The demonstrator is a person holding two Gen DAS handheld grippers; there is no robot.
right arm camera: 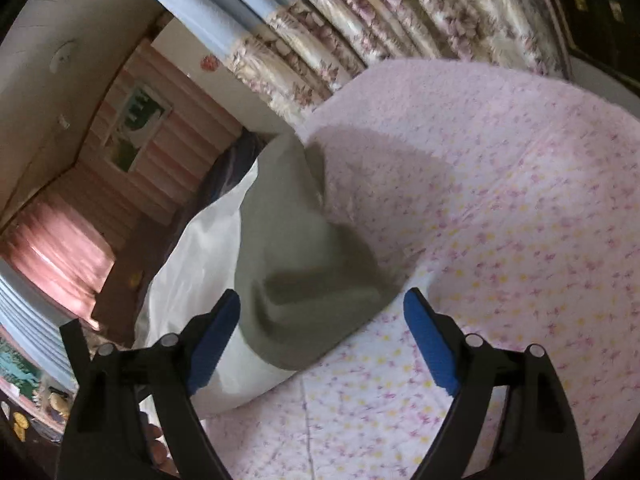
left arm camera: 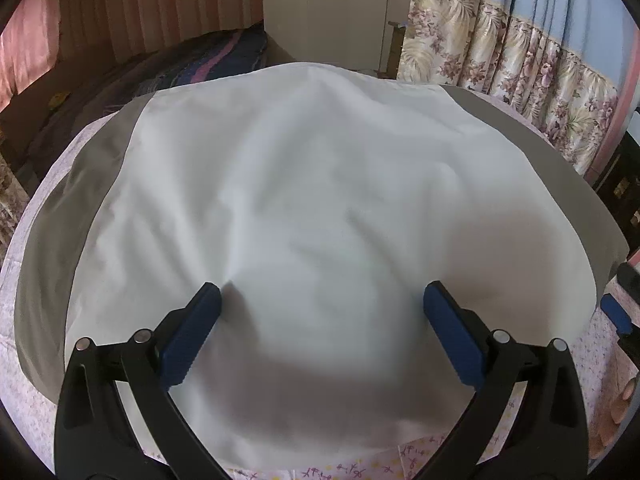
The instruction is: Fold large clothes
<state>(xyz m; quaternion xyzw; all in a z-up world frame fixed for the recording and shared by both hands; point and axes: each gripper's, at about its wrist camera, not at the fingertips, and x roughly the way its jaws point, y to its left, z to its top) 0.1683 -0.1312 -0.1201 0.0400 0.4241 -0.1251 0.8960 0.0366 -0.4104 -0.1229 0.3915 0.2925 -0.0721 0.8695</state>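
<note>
A large white garment (left arm camera: pixel 304 184) with grey side panels (left arm camera: pixel 52 240) lies spread on a pink floral bedcover (left arm camera: pixel 24 360). My left gripper (left arm camera: pixel 322 300) is open, its blue pads (left arm camera: pixel 192 332) just above the white cloth near its front edge. In the right wrist view the garment's grey corner (right arm camera: pixel 304 280) lies on the bedcover (right arm camera: pixel 500 220), with white cloth (right arm camera: pixel 196 264) beside it. My right gripper (right arm camera: pixel 322 312) is open and empty, its jaws on either side of the grey corner.
Floral curtains (left arm camera: pixel 500 52) hang behind the bed on the right. A white cabinet (left arm camera: pixel 332 12) stands at the back. A dark striped blanket (left arm camera: pixel 192 64) lies beyond the garment at the left. Dark furniture (left arm camera: pixel 624 192) stands at the right edge.
</note>
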